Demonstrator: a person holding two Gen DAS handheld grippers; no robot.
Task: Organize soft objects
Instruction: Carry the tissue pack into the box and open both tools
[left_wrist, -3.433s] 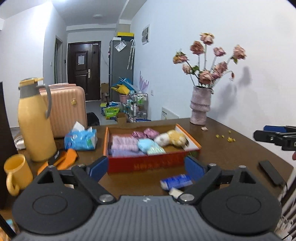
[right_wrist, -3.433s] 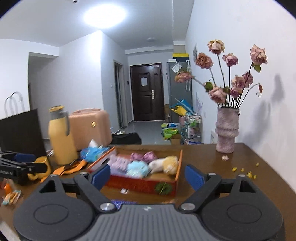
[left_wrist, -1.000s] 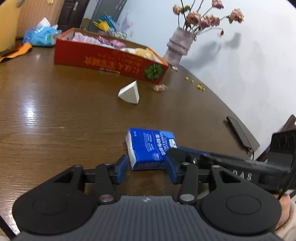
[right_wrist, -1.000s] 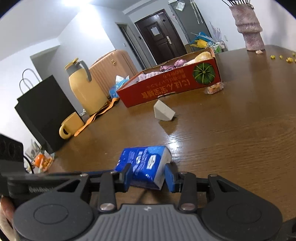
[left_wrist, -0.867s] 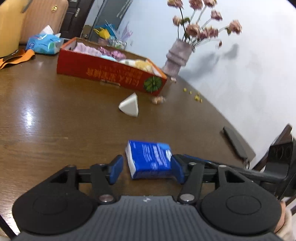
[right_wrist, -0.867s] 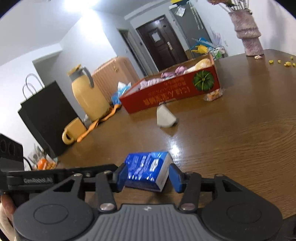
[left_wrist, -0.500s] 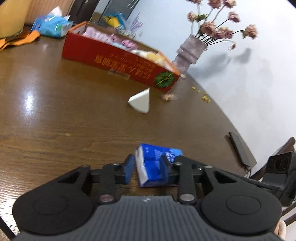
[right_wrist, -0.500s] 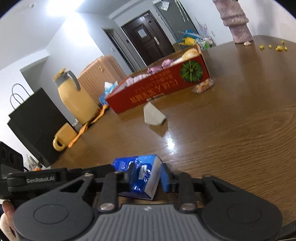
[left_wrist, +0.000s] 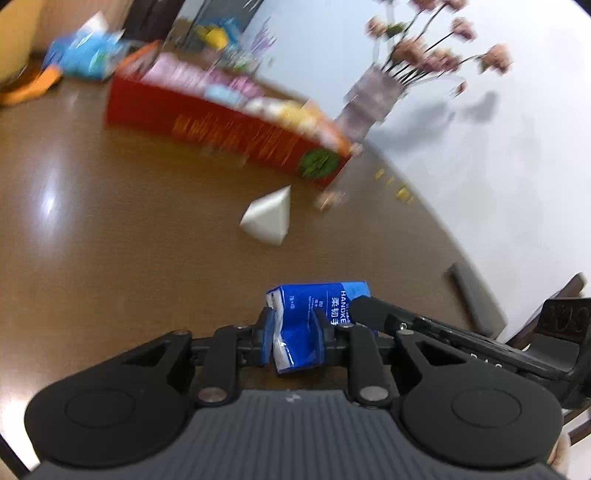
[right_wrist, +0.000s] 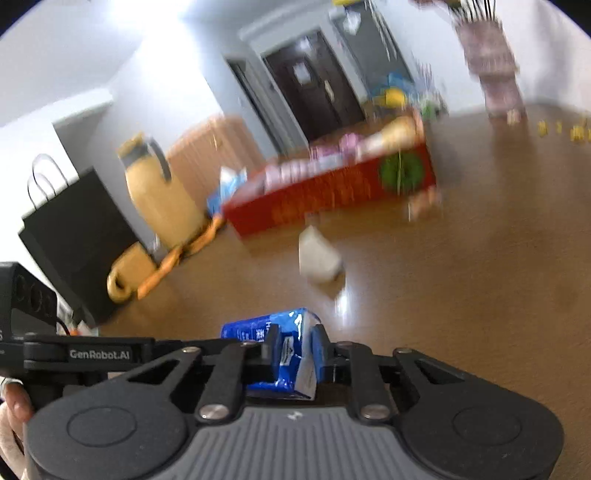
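Blue tissue pack (left_wrist: 317, 314): pinched at opposite ends by 2 closing tongs, left gripper (left_wrist: 293, 332) and right gripper (right_wrist: 295, 350); red box (left_wrist: 229, 136) beyond.

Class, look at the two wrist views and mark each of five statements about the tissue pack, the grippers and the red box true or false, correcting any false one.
1. Both grippers pinch the blue tissue pack. True: the left gripper and the right gripper each have it between their closing jaws.
2. The red box is empty. False: soft pink, blue and yellow items fill it.
3. A white pyramid-shaped object lies on the table between the pack and the box. True.
4. The vase of flowers stands inside the box. False: it stands on the table beyond the box's end.
5. The yellow jug lies on its side. False: it stands upright.
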